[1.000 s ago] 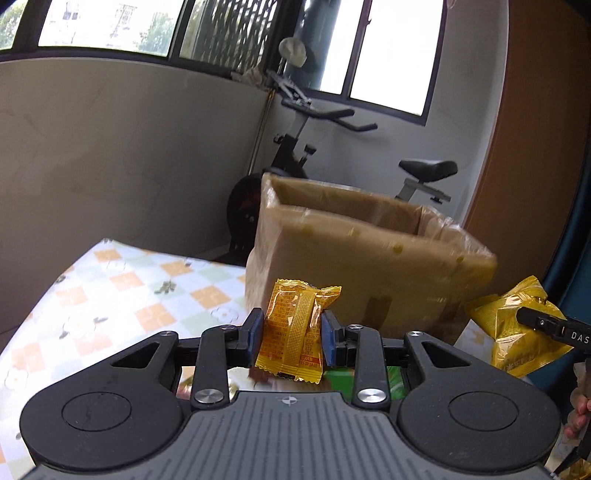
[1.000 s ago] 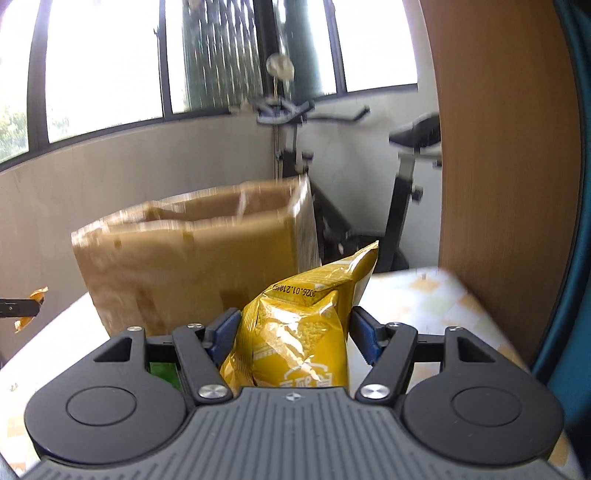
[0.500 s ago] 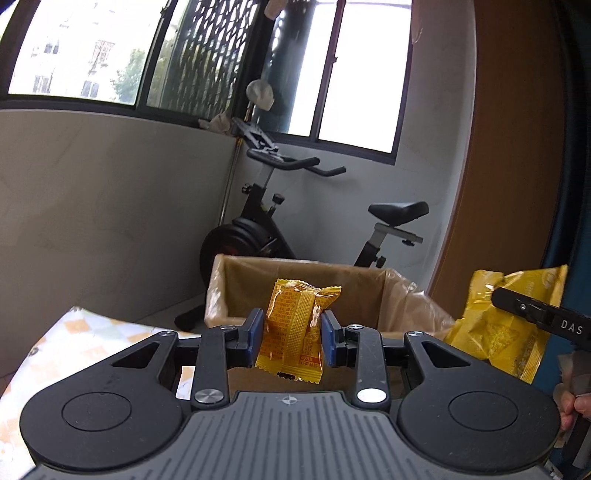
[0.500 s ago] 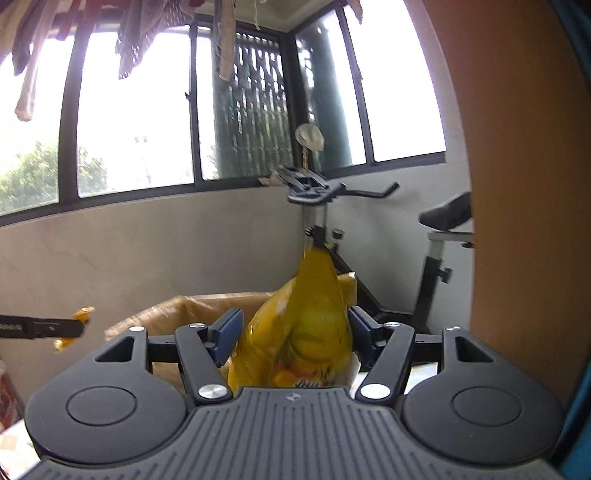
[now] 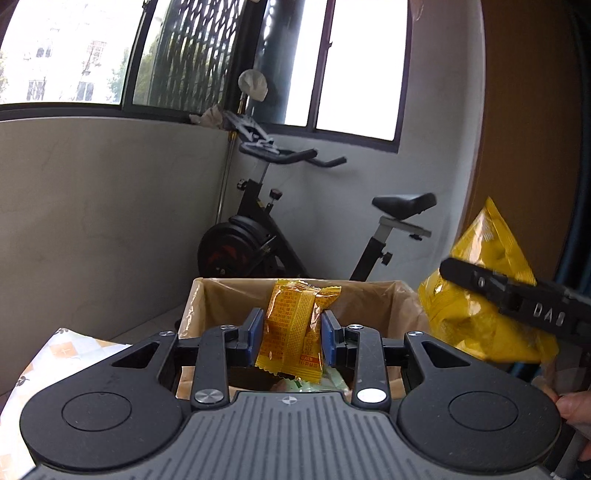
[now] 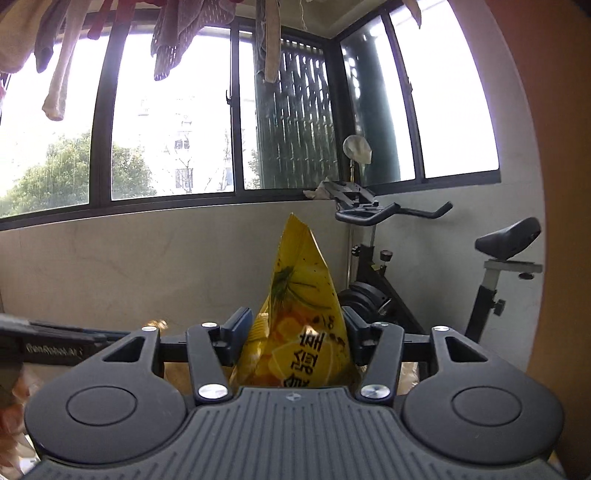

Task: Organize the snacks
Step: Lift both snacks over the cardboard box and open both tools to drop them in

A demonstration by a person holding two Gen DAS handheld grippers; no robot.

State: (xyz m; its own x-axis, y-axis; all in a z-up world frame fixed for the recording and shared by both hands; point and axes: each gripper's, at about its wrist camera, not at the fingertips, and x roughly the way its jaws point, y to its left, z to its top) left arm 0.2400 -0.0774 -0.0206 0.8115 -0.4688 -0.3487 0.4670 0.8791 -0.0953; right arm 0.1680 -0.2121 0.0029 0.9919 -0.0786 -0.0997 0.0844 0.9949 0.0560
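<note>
My left gripper (image 5: 291,336) is shut on a small orange snack packet (image 5: 295,328) and holds it above the near edge of an open cardboard box (image 5: 221,295) lined with plastic. My right gripper (image 6: 293,332) is shut on a yellow chip bag (image 6: 299,325) and holds it upright. That bag (image 5: 484,306) and the right gripper (image 5: 517,302) show at the right of the left wrist view, just right of the box. Green and white packets (image 5: 314,386) lie inside the box below the left gripper.
The box stands on a table with a checked floral cloth (image 5: 55,354). An exercise bike (image 5: 266,236) stands behind the box against the wall. A wooden panel (image 5: 524,147) is on the right. Laundry (image 6: 173,33) hangs above the windows.
Both grippers have risen with their packets. The box, first seen from the side, now shows its open top. The chip bag has moved up and closer to the box.
</note>
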